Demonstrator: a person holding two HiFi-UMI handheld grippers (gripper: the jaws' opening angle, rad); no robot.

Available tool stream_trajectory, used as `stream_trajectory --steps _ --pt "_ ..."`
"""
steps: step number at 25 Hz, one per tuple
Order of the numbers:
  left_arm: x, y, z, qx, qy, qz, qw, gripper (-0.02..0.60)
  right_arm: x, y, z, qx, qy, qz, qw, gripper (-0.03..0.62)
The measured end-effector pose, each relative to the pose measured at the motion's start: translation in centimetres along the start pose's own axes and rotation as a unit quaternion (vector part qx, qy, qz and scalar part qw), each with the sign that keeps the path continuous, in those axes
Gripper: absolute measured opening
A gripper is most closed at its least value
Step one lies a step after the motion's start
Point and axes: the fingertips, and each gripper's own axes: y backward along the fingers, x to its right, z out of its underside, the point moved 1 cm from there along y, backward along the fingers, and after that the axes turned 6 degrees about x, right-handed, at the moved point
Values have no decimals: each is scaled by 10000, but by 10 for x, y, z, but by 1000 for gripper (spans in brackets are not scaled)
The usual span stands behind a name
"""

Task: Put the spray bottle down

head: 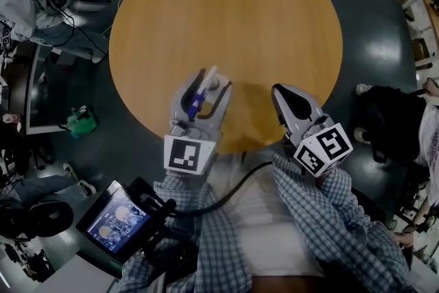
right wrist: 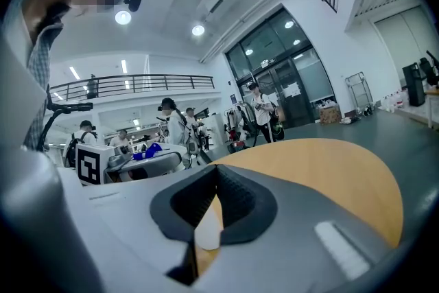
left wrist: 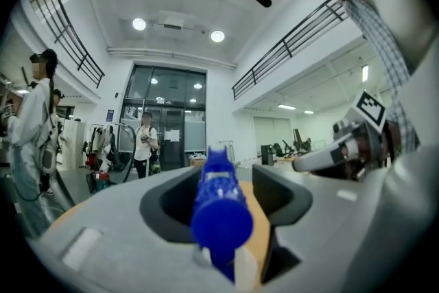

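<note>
The spray bottle [head: 197,103], with a blue head and a white body, sits between the jaws of my left gripper [head: 211,82] over the near part of the round wooden table [head: 226,17]. In the left gripper view the blue head [left wrist: 219,209] fills the middle, and the dark pads stand off it on both sides, so my left gripper [left wrist: 221,178] is open. Whether the bottle rests on the table is hidden. My right gripper [head: 282,91] hovers over the table's near edge to the right, shut and empty. In its own view the right gripper [right wrist: 218,171] has its jaws meeting over the tabletop [right wrist: 322,168].
A black cable [head: 233,182] runs across my lap. A small screen [head: 116,219] sits low at the left. Chairs, bags and equipment [head: 41,3] crowd the floor at the left, and a dark bag [head: 387,120] lies at the right. People [left wrist: 145,141] stand in the hall beyond.
</note>
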Motion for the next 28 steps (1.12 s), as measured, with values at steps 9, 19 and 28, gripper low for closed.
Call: stream_trajectory --steps 9,19,28 --pt "-7 11 15 -181 37 75 9998 293 -7 -9 1 28 18 -40 10000 6" --pt "-4 46 56 -568 221 -169 9980 295 -9 -8 -1 106 -24 -138 9998 6" --pt "-33 89 103 -1173 45 -765 9901 5 -12 -11 2 92 -26 -196 9998 6"
